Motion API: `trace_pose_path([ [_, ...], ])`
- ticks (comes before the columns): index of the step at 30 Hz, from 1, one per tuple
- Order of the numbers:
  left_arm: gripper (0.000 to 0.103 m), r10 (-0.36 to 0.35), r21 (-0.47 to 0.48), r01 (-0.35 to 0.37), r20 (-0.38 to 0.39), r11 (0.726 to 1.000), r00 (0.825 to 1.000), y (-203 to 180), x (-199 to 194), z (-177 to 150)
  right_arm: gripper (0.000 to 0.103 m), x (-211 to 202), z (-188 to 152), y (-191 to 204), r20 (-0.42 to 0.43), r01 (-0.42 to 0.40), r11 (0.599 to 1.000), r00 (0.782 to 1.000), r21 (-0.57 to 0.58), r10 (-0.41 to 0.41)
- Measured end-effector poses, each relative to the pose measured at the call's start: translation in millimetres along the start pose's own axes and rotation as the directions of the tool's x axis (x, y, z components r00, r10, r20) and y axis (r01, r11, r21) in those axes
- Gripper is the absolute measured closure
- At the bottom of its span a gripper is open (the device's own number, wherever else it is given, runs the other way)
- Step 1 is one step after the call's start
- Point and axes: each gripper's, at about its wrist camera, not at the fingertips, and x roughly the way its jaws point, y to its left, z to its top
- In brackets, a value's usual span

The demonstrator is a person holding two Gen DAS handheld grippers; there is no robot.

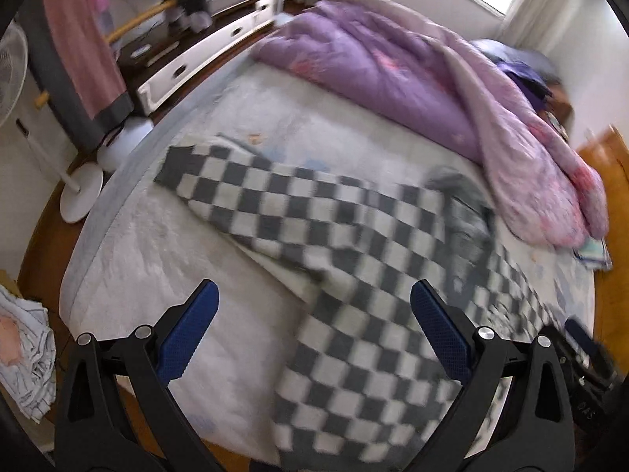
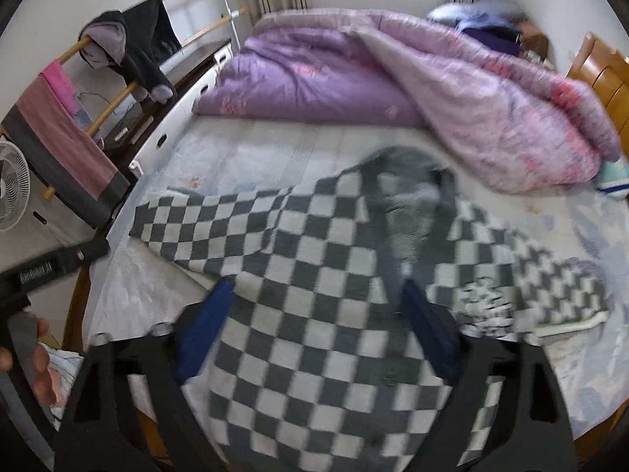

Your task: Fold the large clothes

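Note:
A grey-and-white checkered sweater (image 1: 346, 244) lies spread on the bed (image 1: 165, 236), one sleeve stretched toward the left edge, its grey collar toward the quilt. My left gripper (image 1: 314, 295) is open and empty, hovering over the sweater's lower left side. In the right wrist view the sweater (image 2: 314, 259) fills the middle, its other sleeve (image 2: 550, 275) lying to the right. My right gripper (image 2: 316, 287) is open above the sweater's body, with nothing between its fingers. Both views are blurred.
A purple and pink quilt (image 1: 412, 86) is heaped at the far side of the bed (image 2: 243, 145). A drying rack with a pink towel (image 1: 82, 47), a standing fan (image 1: 11, 70) and a white drawer unit (image 1: 204, 55) stand left. A wooden headboard (image 2: 605, 74) stands right.

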Motion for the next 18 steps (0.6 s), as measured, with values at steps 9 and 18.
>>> trace_pose_path([
  [9,0.006,0.005,-0.328,-0.017,-0.038,0.945,0.999,181,138,67,0.087,148,8,43,-0.133,-0.08,0.996,0.987,0.04,0.085],
  [18,0.021,-0.103,-0.624,0.034,-0.074,0.781,0.992,284,254,62,0.087,243,20,66,-0.196,-0.088,0.996,0.977,0.008,0.088],
])
